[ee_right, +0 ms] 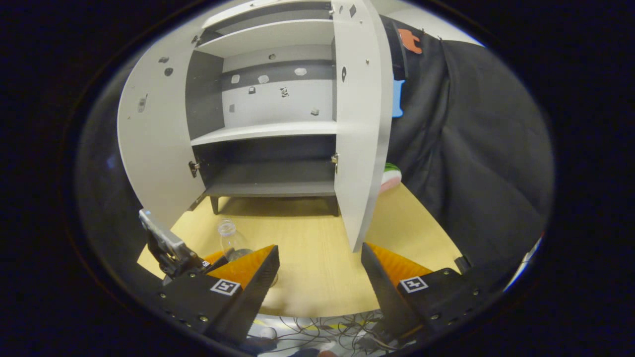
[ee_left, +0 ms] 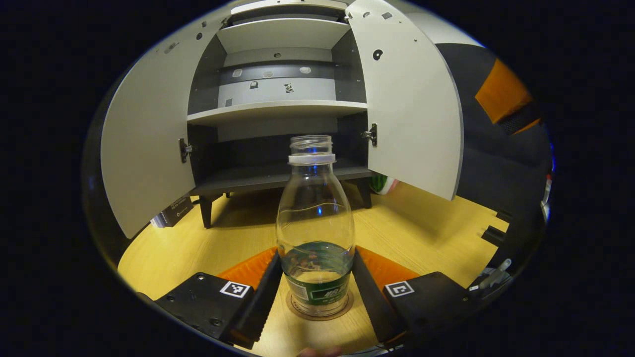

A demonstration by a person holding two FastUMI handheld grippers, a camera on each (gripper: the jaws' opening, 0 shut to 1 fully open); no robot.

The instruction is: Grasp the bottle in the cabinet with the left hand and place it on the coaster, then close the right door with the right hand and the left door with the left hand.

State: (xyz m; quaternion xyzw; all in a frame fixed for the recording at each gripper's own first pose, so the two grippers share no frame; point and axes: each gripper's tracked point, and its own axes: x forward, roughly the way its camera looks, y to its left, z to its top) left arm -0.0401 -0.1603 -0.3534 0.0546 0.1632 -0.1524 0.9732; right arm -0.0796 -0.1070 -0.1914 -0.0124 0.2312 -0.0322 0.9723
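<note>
Left gripper view, lower centre: clear bottle point(ee_left: 315, 233), capless, upright on a round brown coaster point(ee_left: 320, 309) on the wooden table point(ee_left: 421, 233). Green label band low on the bottle, white lettering too blurred to read. Left gripper point(ee_left: 316, 282) spread around the bottle's lower body, one finger along each side; contact or a slight gap, cannot tell. Square black-and-white marker tags on both finger bases.

Upper centre: cabinet point(ee_left: 278, 106) with pale shelves, both doors swung open, left door point(ee_left: 144, 139) at frame left, right door point(ee_left: 412, 99) at frame right. Small dark box point(ee_left: 174, 210) with unreadable print under the left door's lower edge.

Right gripper view, bottom: right gripper point(ee_right: 320, 275) spread wide, nothing between the fingers, over the table's near edge. Bottle point(ee_right: 232, 240) small at lower left, partly behind the near finger. Right door point(ee_right: 359, 124) edge-on at centre, open. Tangled cables point(ee_right: 317, 337) along the bottom edge.
</note>
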